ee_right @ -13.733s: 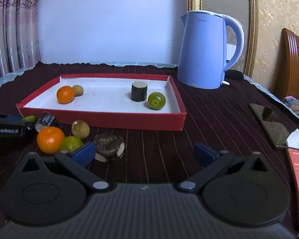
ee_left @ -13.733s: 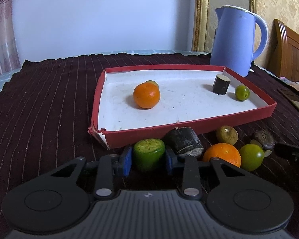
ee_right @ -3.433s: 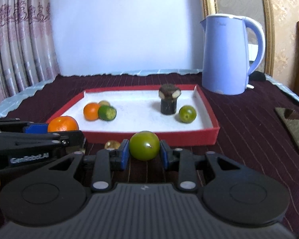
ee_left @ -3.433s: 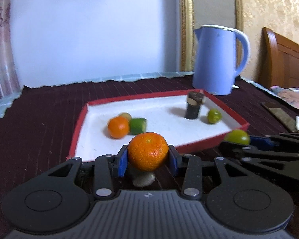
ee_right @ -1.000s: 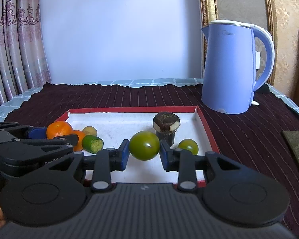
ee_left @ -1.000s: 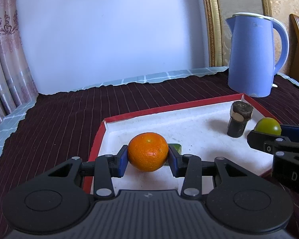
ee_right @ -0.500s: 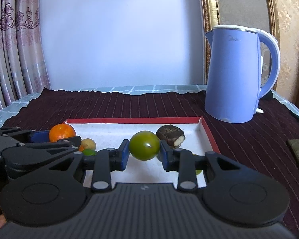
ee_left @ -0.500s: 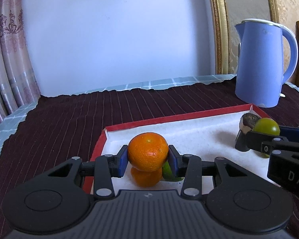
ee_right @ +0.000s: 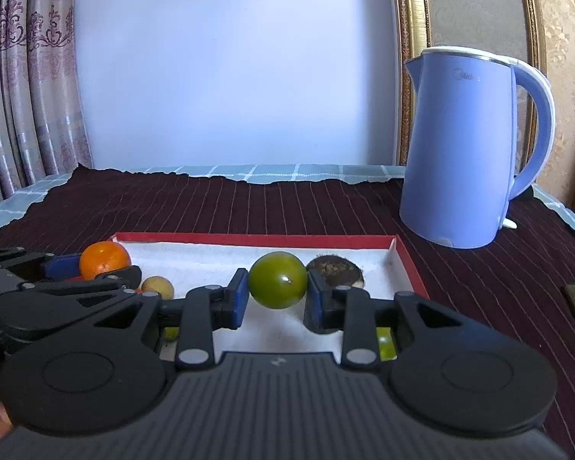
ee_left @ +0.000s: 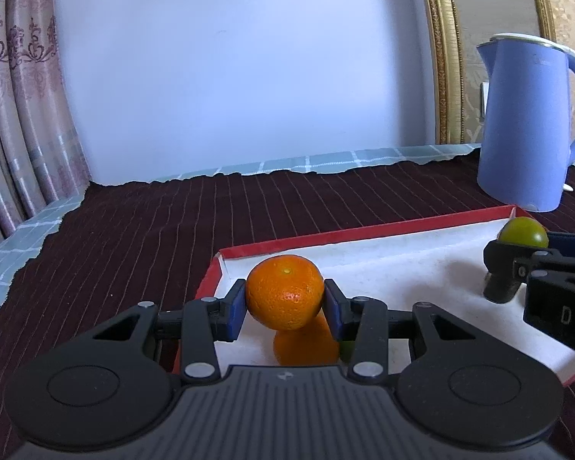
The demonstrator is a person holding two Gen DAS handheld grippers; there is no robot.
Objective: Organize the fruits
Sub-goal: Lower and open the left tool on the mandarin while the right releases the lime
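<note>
Your left gripper (ee_left: 285, 308) is squeezing an orange (ee_left: 285, 291) tight between its blue pads. It hangs in the air over the near left corner of the red tray (ee_left: 364, 232). Your right gripper (ee_right: 275, 299) is squeezing a green fruit (ee_right: 278, 285) the same way, over the right part of the tray.

Right under your orange sits a second orange (ee_left: 306, 345), already on the white floor of the tray. A bit of green fruit peeks out beside it. From the right camera you can also see a small tan fruit (ee_right: 157, 286) in the tray, and a dark brown piece (ee_right: 335, 267) just behind the green fruit.

So some fruit is already put away. These two still need to be set down and let go. Whether any fruit is left outside the tray, you cannot tell from here.

Farther back stands the blue kettle (ee_right: 467, 149) on the dark cloth.
</note>
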